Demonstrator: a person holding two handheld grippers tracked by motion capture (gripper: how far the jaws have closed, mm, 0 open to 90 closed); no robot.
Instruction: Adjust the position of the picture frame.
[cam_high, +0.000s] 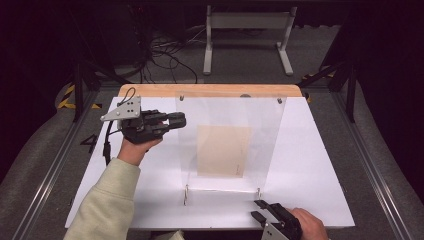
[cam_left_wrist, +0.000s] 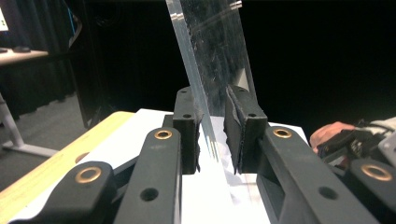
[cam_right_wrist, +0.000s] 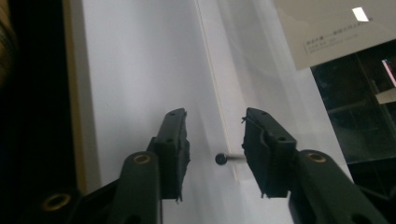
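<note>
Clear acrylic panel (cam_high: 227, 145) lies tilted over the middle of the white bench (cam_high: 310, 165), with small standoff screws at its corners and a tan sheet of paper (cam_high: 222, 150) seen through it.

Left gripper (cam_high: 175, 120), high view: at the panel's left edge, near the far corner, held by the person's left hand (cam_high: 137, 147). Left gripper view: panel edge (cam_left_wrist: 201, 93) stands between the two jaws, close to the left-hand pad; a narrow gap shows on the other side, so the pads bracket the edge. Whether they actually press on it I cannot tell.

Right gripper (cam_high: 260, 210), high view: at the near edge of the bench, just beside the panel's near right corner. Right gripper view: jaws stand apart, gripping nothing; a black screw head (cam_right_wrist: 221, 159) on the panel's near edge (cam_right_wrist: 219, 116) sits in the gap between them, nearer the right-hand jaw, touching neither pad.
</note>
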